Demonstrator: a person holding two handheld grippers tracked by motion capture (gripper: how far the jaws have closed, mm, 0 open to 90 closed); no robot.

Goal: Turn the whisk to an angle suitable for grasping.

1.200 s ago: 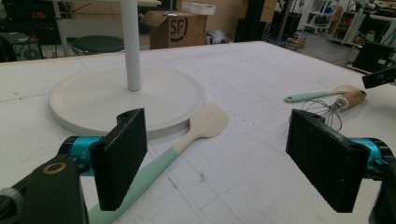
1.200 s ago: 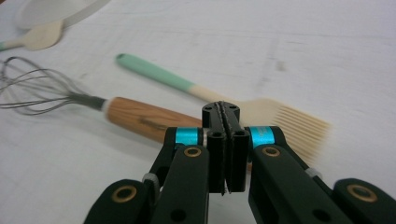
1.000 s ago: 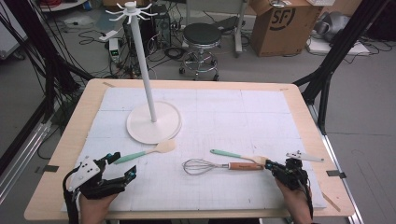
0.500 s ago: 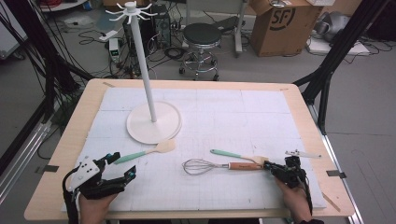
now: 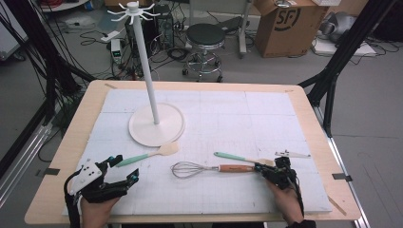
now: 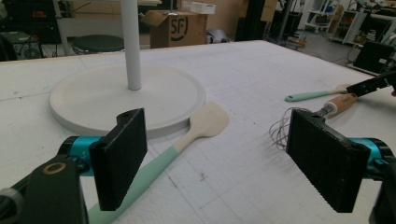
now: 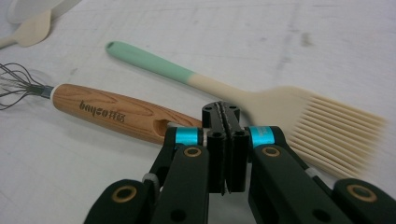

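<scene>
I am holding my right hand-held gripper point(image 7: 223, 112) low over the worktop point(image 5: 237, 114), its jaws clenched flat against each other with nothing between them. Its tip is sitting right at the end of the whisk's wooden handle point(image 7: 116, 116), which is lying on the worktop near the front edge on my right side; whether the tip is touching the wood I cannot tell. The whisk's wire head point(image 5: 186, 169) is pointing toward my left. Just beyond the handle, the pastry brush point(image 7: 280, 109) with the mint-green grip is lying flat, bristles fanning out to the right in the right gripper view.

My left hand-held gripper point(image 6: 219, 158) is resting released, jaws standing wide apart and gripping nothing. Between them, farther out, the mint-handled spatula point(image 6: 187, 140) is lying with its cream blade touching the rim of the white stand's round base point(image 6: 93, 102).
</scene>
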